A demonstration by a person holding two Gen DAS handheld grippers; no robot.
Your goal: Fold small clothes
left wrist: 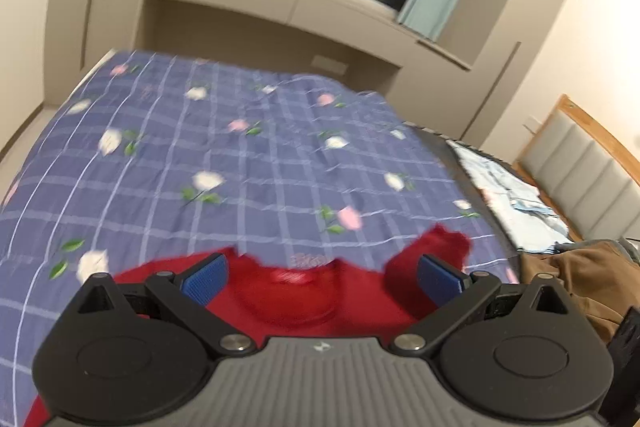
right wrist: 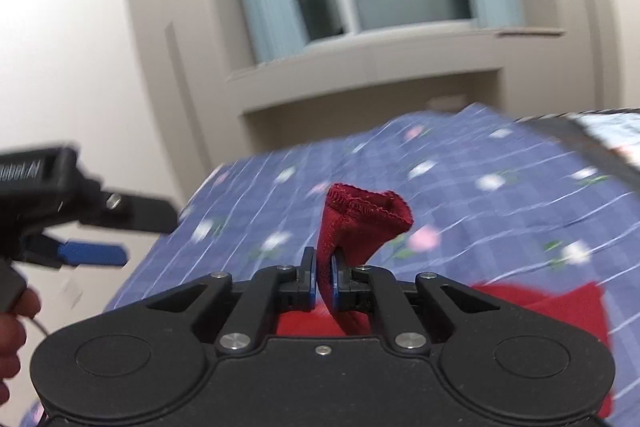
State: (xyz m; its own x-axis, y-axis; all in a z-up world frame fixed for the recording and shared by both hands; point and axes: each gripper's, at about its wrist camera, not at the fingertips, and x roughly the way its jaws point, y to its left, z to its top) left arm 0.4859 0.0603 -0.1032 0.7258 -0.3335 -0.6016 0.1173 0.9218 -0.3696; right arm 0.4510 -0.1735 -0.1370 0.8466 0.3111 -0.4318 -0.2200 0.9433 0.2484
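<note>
The right gripper [right wrist: 323, 277] is pinched tight on a hemmed edge of the red garment [right wrist: 360, 223], which stands up past its 2 fingers. The left gripper [left wrist: 322, 281] gapes wide, gripping nothing, above the same garment's collar. The garment lies at the near edge of the blue floral bedspread [left wrist: 240, 147]

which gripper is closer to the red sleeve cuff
Right. The right gripper is shut on the red sleeve cuff, pinching it. The left gripper hangs open over the red shirt, clear of the cuff.
</note>
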